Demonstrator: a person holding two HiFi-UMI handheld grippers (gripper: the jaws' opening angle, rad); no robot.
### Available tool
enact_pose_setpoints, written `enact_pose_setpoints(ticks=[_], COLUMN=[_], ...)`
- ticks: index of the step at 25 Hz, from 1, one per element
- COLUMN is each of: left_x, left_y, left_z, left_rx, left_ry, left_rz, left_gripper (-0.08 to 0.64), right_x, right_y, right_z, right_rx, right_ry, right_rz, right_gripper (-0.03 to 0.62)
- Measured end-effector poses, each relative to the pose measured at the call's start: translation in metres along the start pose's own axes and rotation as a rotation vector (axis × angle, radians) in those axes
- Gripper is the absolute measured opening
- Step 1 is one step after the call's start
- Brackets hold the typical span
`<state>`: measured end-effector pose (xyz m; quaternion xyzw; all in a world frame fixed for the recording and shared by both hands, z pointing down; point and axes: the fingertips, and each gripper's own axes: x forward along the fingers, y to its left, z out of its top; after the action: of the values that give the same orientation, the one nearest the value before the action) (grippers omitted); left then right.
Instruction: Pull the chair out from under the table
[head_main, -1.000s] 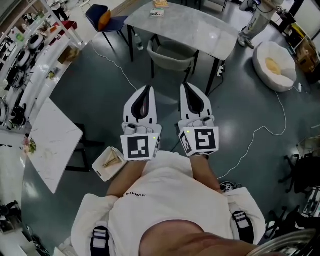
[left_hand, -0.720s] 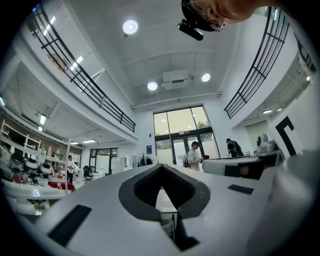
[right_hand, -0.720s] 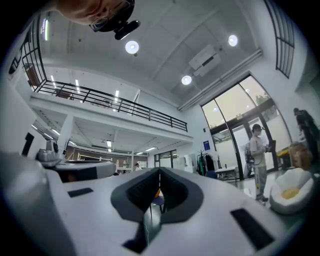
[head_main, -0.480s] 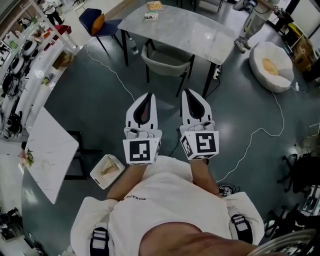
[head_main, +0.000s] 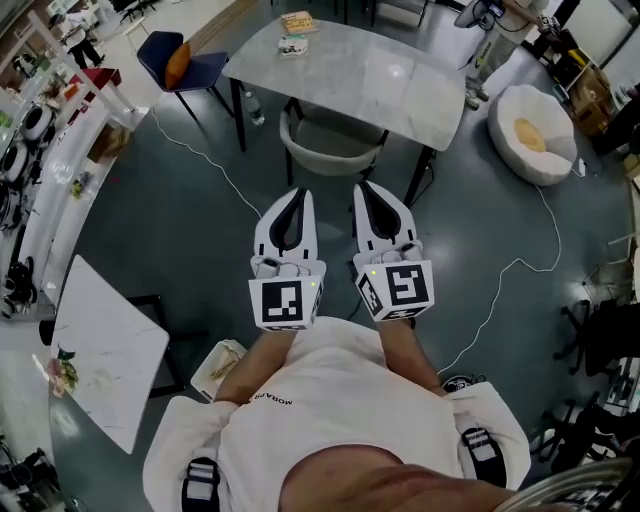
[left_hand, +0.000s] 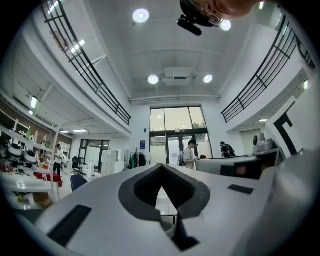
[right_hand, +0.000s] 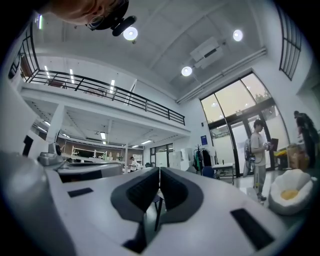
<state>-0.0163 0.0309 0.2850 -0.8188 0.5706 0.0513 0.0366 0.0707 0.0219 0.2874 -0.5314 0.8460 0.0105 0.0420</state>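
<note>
Fingers (head_main: 270, 225) of the left gripper (head_main: 297, 192) were clenched together with nothing between them. Those of the right gripper (head_main: 362, 187) were pressed shut and empty too; each gripper view showed its dark pads meeting at the tip, with only the room beyond. The two grippers were held side by side, roughly level, both pointing toward the far side of the scene.

Straight ahead of them stood the grey chair (head_main: 332, 140), its seat tucked under the near edge of the marble table (head_main: 390, 80), its curved back facing the person. The chair lay on the far side of the fingertips, apart from them and untouched. The top rail of its back ran left to right, across the line along which the fingers pointed. Its middle fell about between the two grippers, so neither hand looked clearly nearer: the left was lined up with the rail's left half, the right with its right half.

By my reading the pull had not begun. The jaws would need to part before they could take the rail, and the draw would be toward the near side.
</note>
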Motion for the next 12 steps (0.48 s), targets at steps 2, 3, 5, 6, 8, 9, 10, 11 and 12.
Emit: enact_pose_setpoints(ticks=[2, 3, 5, 6, 8, 9, 10, 11, 12], left_x=[0.012, 0.018, 0.029, 0.034, 0.041, 0.045, 0.048, 0.051, 0.054], left_y=[0.019, 0.028, 0.042, 0.049, 0.059, 0.064, 0.067, 0.07, 0.073], left_z=[0.0, -0.001, -0.003, -0.006, -0.011, -0.013, -0.015, -0.017, -0.019], left_rx=[-0.004, -0.002, 0.001, 0.001, -0.005, -0.01, -0.015, -0.019, -0.018], left_ry=[0.001, -0.003, -0.009, -0.005, 0.006, 0.011, 0.017, 0.023, 0.029], left_rz=[-0.018, -0.028, -0.051, -0.064, -0.093, -0.109, -0.125, -0.137, -0.146], left_gripper=[0.003, 0.003, 0.003, 0.003, 0.003, 0.003, 0.003, 0.003, 0.003], right_x=[0.019, 0.029, 0.046, 0.053, 0.065, 0.071, 0.076, 0.08, 0.083], right_y=[0.007, 0.007, 0.007, 0.007, 0.008, 0.009, 0.01, 0.01, 0.011], right_z=[0.001, 0.001, -0.002, -0.003, -0.006, -0.008, -0.009, -0.01, -0.011], right_rx=[-0.011, -0.018, -0.022, -0.021, -0.026, -0.036, -0.052, -0.071, -0.089], right_ry=[-0.004, -0.002, 0.008, 0.013, 0.023, 0.029, 0.038, 0.046, 0.053], right_rz=[-0.016, -0.029, -0.058, -0.072, -0.098, -0.11, -0.121, -0.131, -0.138], right_gripper=[0.012, 0.014, 0.014, 0.012, 0.012, 0.012, 0.012, 0.012, 0.012])
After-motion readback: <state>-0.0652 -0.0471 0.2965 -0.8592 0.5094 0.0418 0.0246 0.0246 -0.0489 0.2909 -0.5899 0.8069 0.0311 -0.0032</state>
